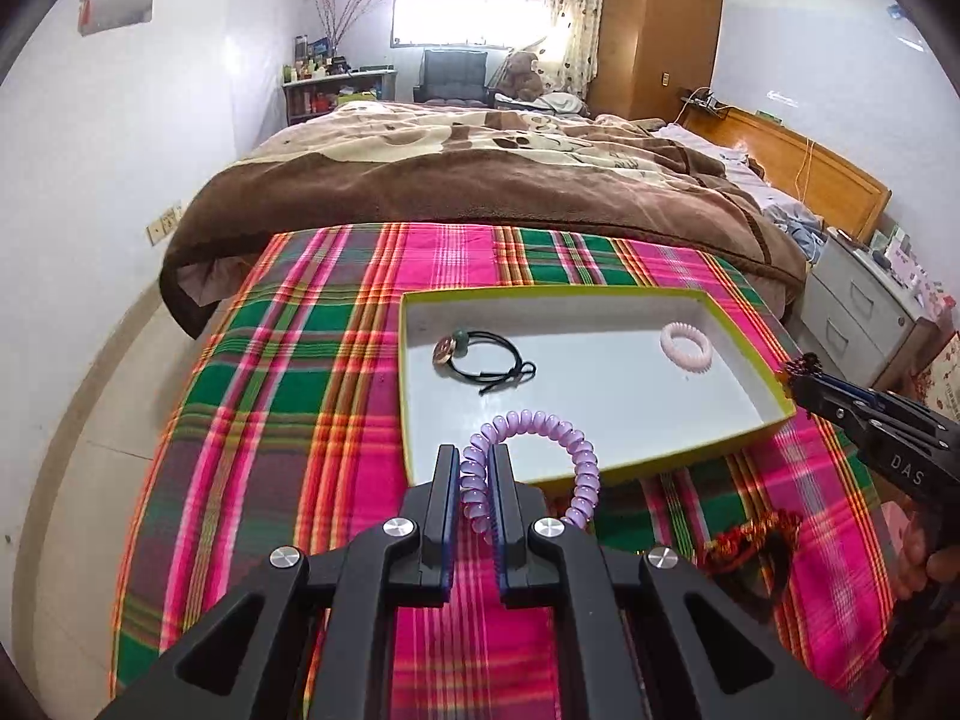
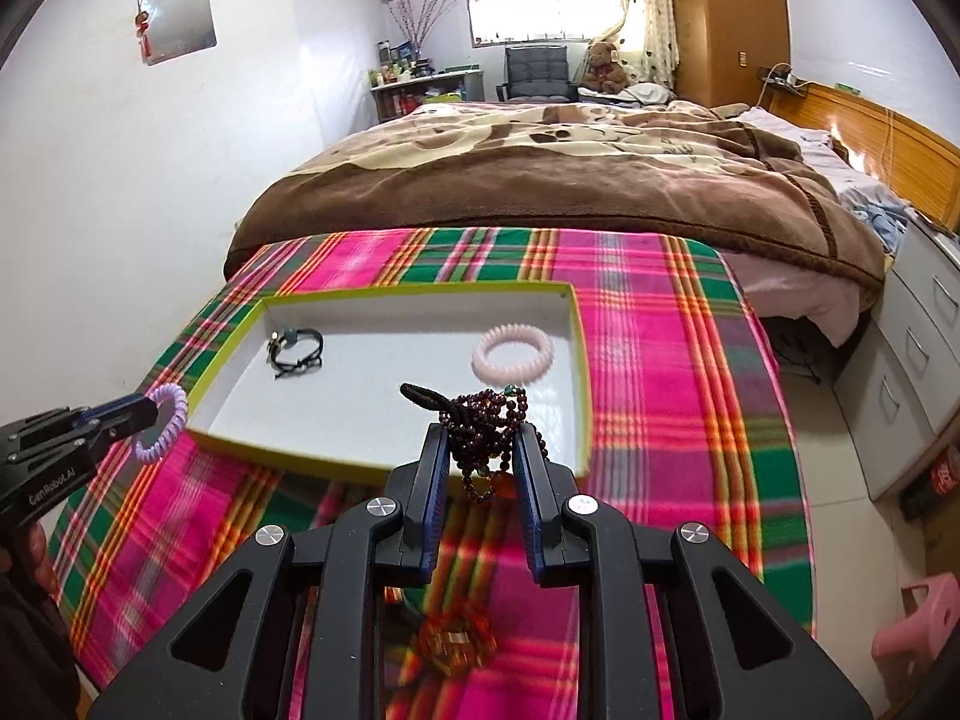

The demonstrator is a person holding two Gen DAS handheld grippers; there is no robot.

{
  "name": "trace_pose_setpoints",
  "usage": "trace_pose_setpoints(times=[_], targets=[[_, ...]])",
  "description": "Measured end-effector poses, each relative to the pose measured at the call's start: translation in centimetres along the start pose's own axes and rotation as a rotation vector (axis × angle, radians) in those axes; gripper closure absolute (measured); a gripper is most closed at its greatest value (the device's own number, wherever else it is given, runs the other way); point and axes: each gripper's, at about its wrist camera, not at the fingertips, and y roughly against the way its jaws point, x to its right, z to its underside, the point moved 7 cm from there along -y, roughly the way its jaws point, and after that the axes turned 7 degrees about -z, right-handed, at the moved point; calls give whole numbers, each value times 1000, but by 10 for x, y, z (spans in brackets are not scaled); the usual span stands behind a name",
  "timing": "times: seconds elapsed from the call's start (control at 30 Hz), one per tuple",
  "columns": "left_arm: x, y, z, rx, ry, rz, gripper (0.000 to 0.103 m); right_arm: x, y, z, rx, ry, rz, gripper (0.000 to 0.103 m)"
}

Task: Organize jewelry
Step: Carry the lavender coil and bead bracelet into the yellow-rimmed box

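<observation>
My left gripper (image 1: 474,462) is shut on a purple bead bracelet (image 1: 564,450), held just above the near edge of the white tray with a yellow-green rim (image 1: 600,294). It also shows in the right wrist view (image 2: 144,411), with the purple bracelet (image 2: 157,423) at the tray's left corner. My right gripper (image 2: 480,438) is shut on a dark red bead necklace (image 2: 486,420) over the tray's near edge (image 2: 288,456); its red-gold pendant (image 2: 456,642) hangs below. In the tray lie a black cord bracelet (image 1: 486,357) and a pink bracelet (image 1: 687,348).
The tray sits on a pink and green plaid cloth (image 1: 288,396) over a table. A bed with a brown blanket (image 1: 480,180) stands behind it. White drawers (image 2: 918,360) and a pink stool (image 2: 918,624) are on the right.
</observation>
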Motion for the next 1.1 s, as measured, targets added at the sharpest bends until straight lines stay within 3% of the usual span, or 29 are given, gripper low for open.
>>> trace_pose_setpoints(times=[0.37,0.77,1.1], targets=[[-1,-39,-21,-27,-10,-4,94,-17,-55,-33,-65,61,-12,81],[-5,-77,-21,-79,-11,-3,94,-17,-105,-34,-149,55,-21,81],[-8,-86,-24,-82,0,3,94,-20,-127,-34,-200,68,-7,81]])
